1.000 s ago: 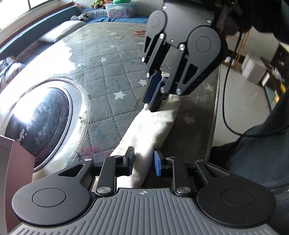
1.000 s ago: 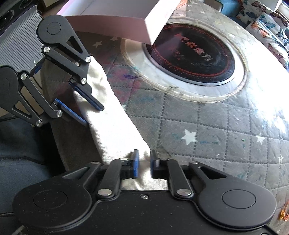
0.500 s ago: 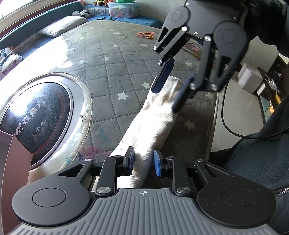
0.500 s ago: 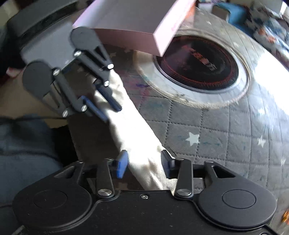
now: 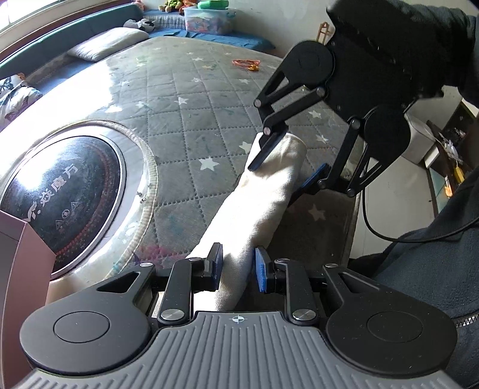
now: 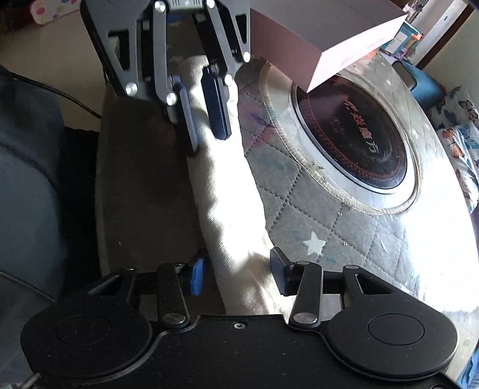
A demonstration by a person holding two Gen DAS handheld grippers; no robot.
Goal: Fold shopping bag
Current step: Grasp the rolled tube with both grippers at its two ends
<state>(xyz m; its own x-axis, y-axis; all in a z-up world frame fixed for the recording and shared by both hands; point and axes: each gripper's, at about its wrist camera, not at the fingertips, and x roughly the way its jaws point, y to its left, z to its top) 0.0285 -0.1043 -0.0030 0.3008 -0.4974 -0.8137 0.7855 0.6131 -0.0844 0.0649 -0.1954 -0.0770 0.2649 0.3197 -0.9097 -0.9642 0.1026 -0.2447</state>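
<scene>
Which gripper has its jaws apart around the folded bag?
The right gripper: gaps show beside the cream bag. The left gripper pinches it.

Pale pink rectangular box (image 5: 18, 257) cut by left edge in left wrist view, by top edge (image 6: 329, 27) in right wrist view. Rolled cream canvas shopping bag (image 5: 254, 206): near end hidden under the gripper bodies in both views. Clear plastic storage tub (image 5: 209, 18): contents too small to tell.

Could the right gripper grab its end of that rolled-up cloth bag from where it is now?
Probably yes. The right gripper is open and already straddles the rolled cloth bag, with nothing between. The left gripper pinches the other end.
</scene>
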